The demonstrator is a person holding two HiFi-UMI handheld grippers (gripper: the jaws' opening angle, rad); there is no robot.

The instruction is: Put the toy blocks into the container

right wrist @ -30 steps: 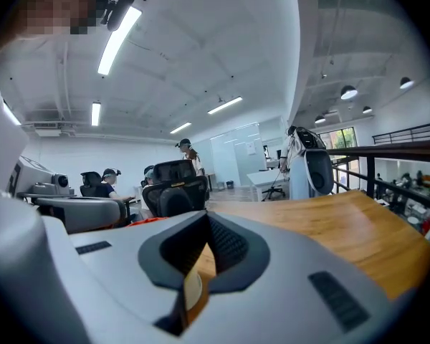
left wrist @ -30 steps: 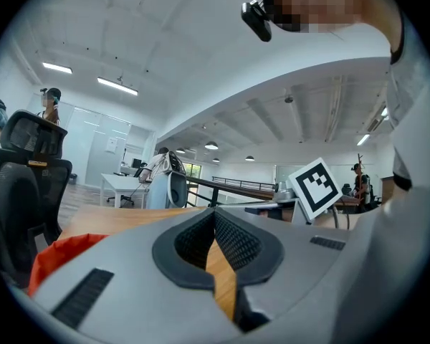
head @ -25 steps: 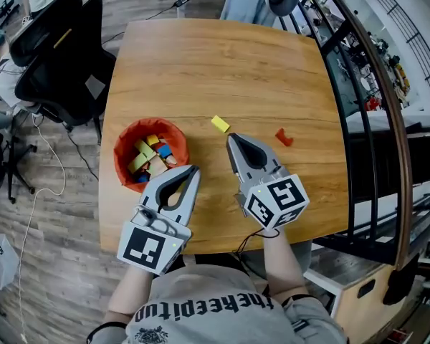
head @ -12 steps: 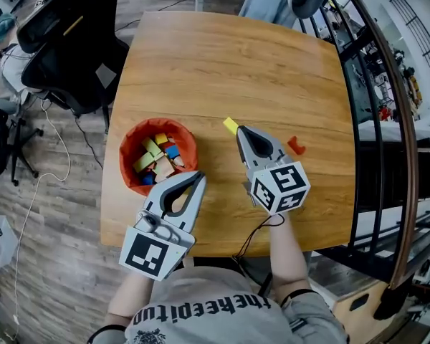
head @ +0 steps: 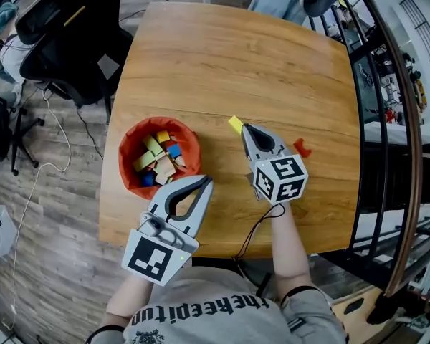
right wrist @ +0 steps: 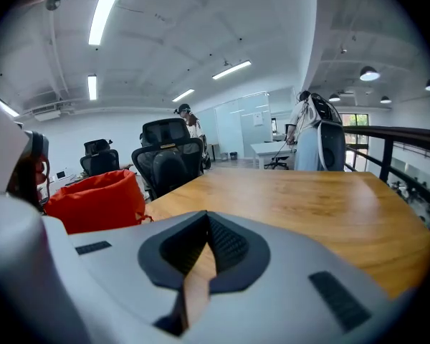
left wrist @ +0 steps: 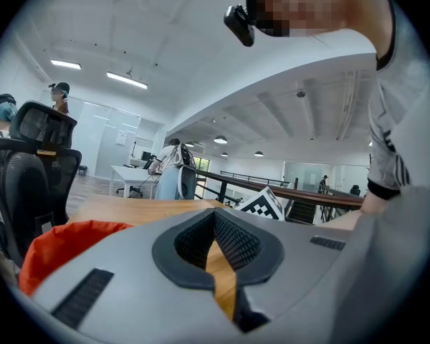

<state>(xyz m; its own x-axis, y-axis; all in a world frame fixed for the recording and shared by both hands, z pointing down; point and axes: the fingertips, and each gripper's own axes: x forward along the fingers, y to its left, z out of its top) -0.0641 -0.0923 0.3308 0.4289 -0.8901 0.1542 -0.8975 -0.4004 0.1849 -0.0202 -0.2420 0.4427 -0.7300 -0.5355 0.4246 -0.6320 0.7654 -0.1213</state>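
An orange fabric container (head: 132,169) sits on the wooden table (head: 229,56) at the left and holds several coloured blocks (head: 160,156). A yellow block (head: 234,124) lies near the table's middle, and a red block (head: 302,147) lies further right. My right gripper (head: 246,129) is shut with nothing in it, its tip right beside the yellow block; I cannot tell if they touch. My left gripper (head: 203,183) is shut and empty, just right of the container. The left gripper view shows the container (left wrist: 64,242) at lower left, the right gripper view shows the container (right wrist: 97,199) at left. No loose block appears in either.
Black office chairs (head: 72,41) stand off the table's left side on a wood floor. A curved dark railing (head: 387,120) runs along the right. The table's near edge (head: 222,251) is close to the person's body. Other people stand far off in the room.
The right gripper has crept forward, so its tip is now closer to the yellow block. The left gripper has barely moved. Both stay shut.
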